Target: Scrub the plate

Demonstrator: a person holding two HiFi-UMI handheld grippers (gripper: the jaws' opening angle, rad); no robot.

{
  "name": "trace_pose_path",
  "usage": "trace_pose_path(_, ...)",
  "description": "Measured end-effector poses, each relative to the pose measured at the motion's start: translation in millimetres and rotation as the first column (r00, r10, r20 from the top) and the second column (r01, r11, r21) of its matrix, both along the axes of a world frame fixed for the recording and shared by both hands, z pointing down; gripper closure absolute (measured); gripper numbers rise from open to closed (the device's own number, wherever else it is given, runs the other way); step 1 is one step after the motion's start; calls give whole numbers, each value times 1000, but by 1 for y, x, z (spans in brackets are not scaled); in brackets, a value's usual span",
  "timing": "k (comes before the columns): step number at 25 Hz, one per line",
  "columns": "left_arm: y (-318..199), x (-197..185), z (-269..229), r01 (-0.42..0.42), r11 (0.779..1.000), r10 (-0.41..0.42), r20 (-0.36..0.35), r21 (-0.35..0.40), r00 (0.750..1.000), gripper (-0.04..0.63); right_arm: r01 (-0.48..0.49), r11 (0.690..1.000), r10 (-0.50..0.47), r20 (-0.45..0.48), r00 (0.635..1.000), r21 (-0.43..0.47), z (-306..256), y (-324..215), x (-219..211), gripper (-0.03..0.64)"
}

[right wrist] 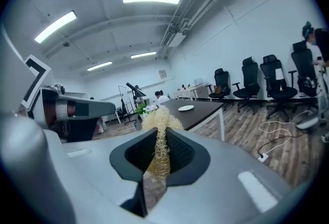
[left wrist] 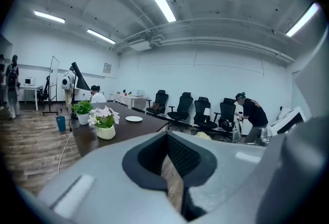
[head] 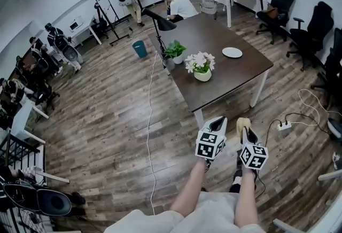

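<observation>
A white plate (head: 232, 52) lies on the dark brown table (head: 214, 34), toward its right side and well ahead of both grippers. The left gripper view shows the plate (left wrist: 133, 118) behind a flower pot, and in the right gripper view the plate (right wrist: 185, 108) is small. My left gripper (head: 218, 119) is shut and holds nothing; its jaws (left wrist: 172, 166) leave only a thin slit. My right gripper (head: 247, 130) is shut on a pale yellow fibre scrubber (head: 243, 123), whose tuft (right wrist: 160, 120) sticks out past the jaws. Both grippers hang over the wooden floor, short of the table's near end.
A white pot of pale flowers (head: 202, 66) and a green plant (head: 175, 50) stand on the table. A person (head: 179, 5) sits at its far end. Black office chairs (head: 310, 29) line the right side. A power strip (head: 284, 126) and a white cable (head: 149, 119) lie on the floor.
</observation>
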State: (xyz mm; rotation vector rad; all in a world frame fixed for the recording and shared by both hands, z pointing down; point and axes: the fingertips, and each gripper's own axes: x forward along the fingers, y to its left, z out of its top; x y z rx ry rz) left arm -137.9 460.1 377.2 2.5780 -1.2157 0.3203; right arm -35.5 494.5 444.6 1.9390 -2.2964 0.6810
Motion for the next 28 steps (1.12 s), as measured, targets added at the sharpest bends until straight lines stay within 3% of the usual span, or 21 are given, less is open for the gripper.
trace_pose_path(5,-42,6,-7,82,997,-82,-3,9,997,594,84,996,-84,5,996,31,-15,-48,10,548)
trace_pose_path(18,-111,64,-36,174,981,-173,-26,80,985,594,194,979,-199,73,977,66,-30,-137,68,546)
trace_pose_path(28,-121,110,-14,252,967,-252,-12,43,968,594,235,970,-238,58,969,52,-18,-151,131,546)
